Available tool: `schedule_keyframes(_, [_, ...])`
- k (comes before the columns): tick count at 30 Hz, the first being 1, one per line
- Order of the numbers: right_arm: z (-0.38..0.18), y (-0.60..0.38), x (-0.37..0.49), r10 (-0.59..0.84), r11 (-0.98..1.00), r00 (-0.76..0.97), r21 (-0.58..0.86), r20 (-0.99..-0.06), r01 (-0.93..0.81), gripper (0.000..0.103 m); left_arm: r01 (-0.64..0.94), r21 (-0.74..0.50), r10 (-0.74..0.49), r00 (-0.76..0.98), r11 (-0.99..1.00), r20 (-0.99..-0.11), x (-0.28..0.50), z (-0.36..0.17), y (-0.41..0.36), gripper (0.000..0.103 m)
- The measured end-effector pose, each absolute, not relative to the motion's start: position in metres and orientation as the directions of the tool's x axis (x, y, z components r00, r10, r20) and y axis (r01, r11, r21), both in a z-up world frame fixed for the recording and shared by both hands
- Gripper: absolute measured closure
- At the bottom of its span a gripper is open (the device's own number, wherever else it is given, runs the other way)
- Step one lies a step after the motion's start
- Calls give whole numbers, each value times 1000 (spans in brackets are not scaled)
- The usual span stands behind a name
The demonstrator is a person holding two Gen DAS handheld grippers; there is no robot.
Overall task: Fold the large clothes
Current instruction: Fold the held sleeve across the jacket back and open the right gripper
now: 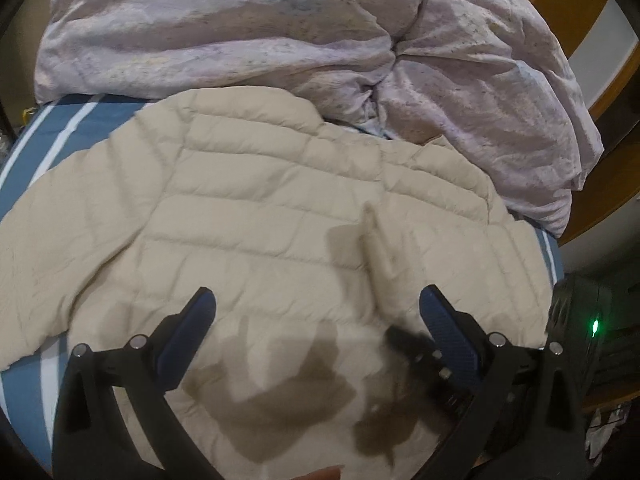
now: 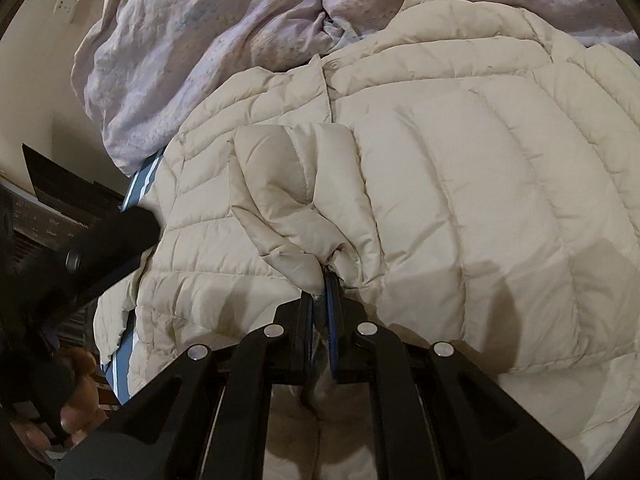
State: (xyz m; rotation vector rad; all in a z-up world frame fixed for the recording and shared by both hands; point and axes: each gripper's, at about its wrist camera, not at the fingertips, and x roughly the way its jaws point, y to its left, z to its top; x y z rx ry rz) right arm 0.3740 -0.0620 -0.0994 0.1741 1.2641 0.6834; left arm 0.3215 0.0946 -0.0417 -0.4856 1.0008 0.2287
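A cream quilted puffer jacket [image 1: 256, 208] lies spread on a bed with a blue-and-white striped sheet [image 1: 76, 120]. My left gripper [image 1: 318, 304] is open and empty, hovering above the jacket's near part. In the right wrist view my right gripper [image 2: 323, 280] is shut on a fold of the jacket's sleeve [image 2: 288, 200], which is pulled over the jacket body [image 2: 480, 180]. The other gripper's dark body [image 2: 100, 248] shows at the left of that view.
A crumpled lilac duvet [image 1: 280, 28] lies bunched at the far side of the bed, touching the jacket's top edge. A wooden bed frame [image 1: 624, 80] runs at the right. A dark device with a green light [image 1: 595, 326] stands at the bed's right.
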Motion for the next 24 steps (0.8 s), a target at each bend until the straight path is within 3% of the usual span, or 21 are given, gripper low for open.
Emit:
schedule_keyframes(5, [-98,-61,370,567,786,139,483,-812,-386,96,-366,-308,-84,517,878,-852,344,-49,87,2])
schedule_keyframes(14, [-95,-59,363,568,779,159,464,-808,-422,96,-366,-383,-183,477,848,-859,367,-72,76,34])
schedule_keyframes(19, [-90,-66,361,562,782,168,454,-810,-428,94,-383,-413,-210,471,826,-857,371,-85,75,84])
schedule_keyframes(22, [-85,-73,361,557,787,173,449,-812,-424,75,-376,-368,-165,473,850,-865,371,-86,72,89])
schedule_keyframes(24, [-80,-81,360,556,792,199,441,-807,-423,52,-374,-338,-135,474,864,-870,371,-83,73,90])
